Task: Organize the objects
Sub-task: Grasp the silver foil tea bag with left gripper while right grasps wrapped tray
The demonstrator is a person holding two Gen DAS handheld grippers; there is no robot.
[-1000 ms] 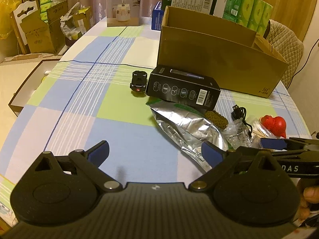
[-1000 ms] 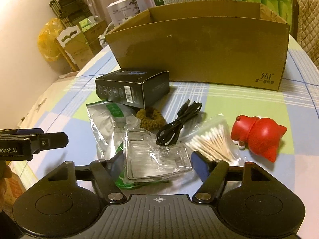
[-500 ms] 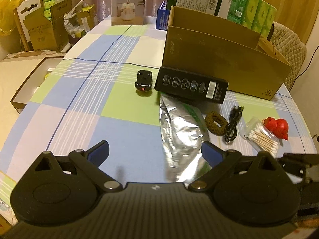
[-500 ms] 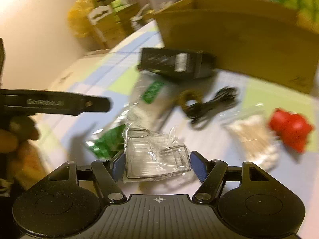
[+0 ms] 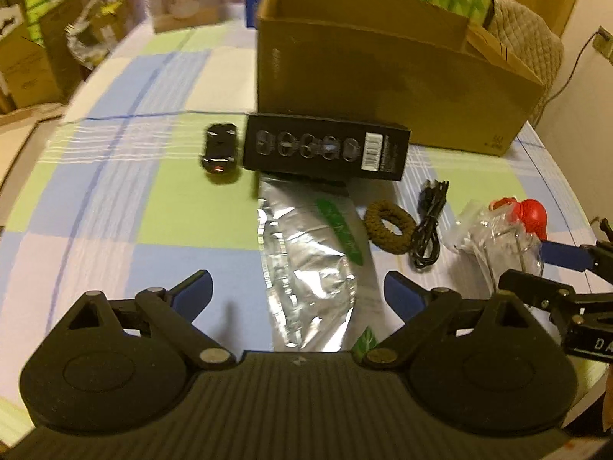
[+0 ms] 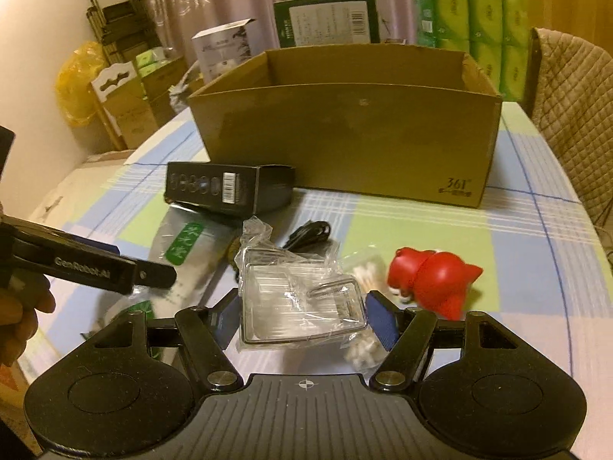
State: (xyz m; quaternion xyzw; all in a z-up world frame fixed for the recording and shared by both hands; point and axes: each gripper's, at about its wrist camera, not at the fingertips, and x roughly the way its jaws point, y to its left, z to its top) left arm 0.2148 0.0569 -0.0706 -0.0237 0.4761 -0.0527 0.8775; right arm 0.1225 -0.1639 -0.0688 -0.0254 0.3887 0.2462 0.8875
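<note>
We cannot see inside the cardboard box — its front wall hides the interior in both views. The cotton swabs are mostly covered by the clear packet. In the left wrist view the small black car is blurred, and the right gripper is cut by the right edge. The cable is half hidden.

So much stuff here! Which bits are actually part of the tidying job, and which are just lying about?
Part of the job:
- clear packet, held in the right gripper
- cardboard box
- black carton
- foil pouch
- hair tie
- cable
- red toy

Just lying about:
- green packs
- quilted chair
</note>
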